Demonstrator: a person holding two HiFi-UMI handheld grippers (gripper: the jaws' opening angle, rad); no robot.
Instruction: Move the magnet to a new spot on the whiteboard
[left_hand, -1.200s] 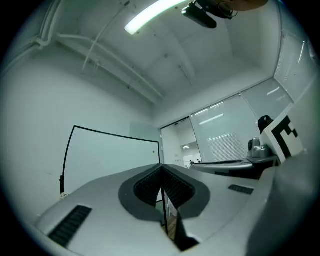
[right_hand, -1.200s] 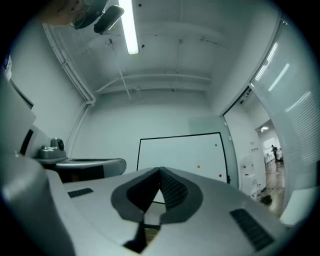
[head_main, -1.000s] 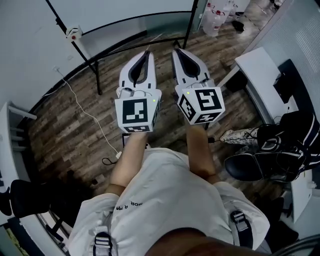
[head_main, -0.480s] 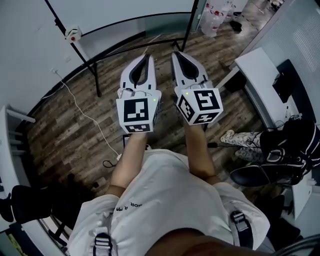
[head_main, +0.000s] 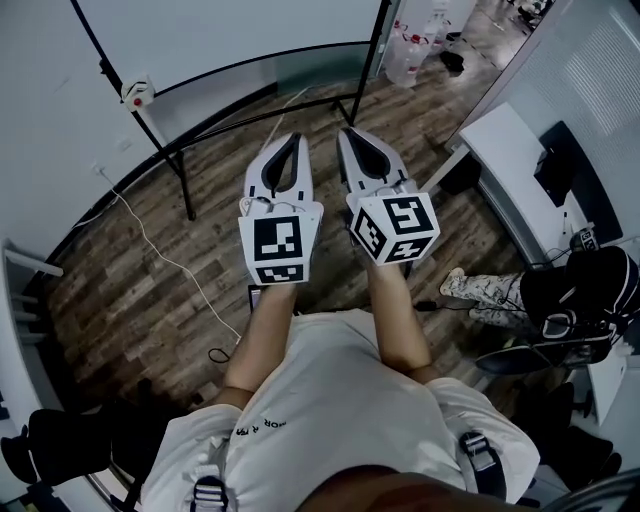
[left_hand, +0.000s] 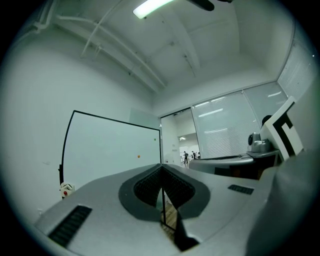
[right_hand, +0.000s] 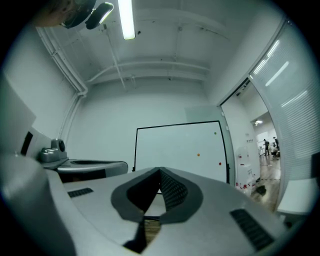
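The left claw (head_main: 292, 138) and the right claw (head_main: 346, 131) are held out side by side, each with its jaws pressed together and nothing between them. The magnets sit well ahead on the whiteboard (right_hand: 175, 150), near its right edge: a green magnet (right_hand: 215, 133) high up, an orange magnet (right_hand: 198, 155) lower, a red magnet (right_hand: 219, 163) lowest. Which one is meant I cannot tell, so taking the wrong one is the first risk. They look small and flat against the board, so I'd guess the pads could slip off one, or knock it loose so it drops. Neither claw can take anything until its jaws part. A hard push might also rock the board on its stand.

Between the person and the board stands the black stand leg (head_main: 182, 178), and a white cable (head_main: 165, 258) trails across the wood floor (head_main: 110, 290) on the left. Either could catch a foot on the way in. Off to the right are a white table (head_main: 505, 135) and a seated person's legs (head_main: 480, 288), both away from the board.
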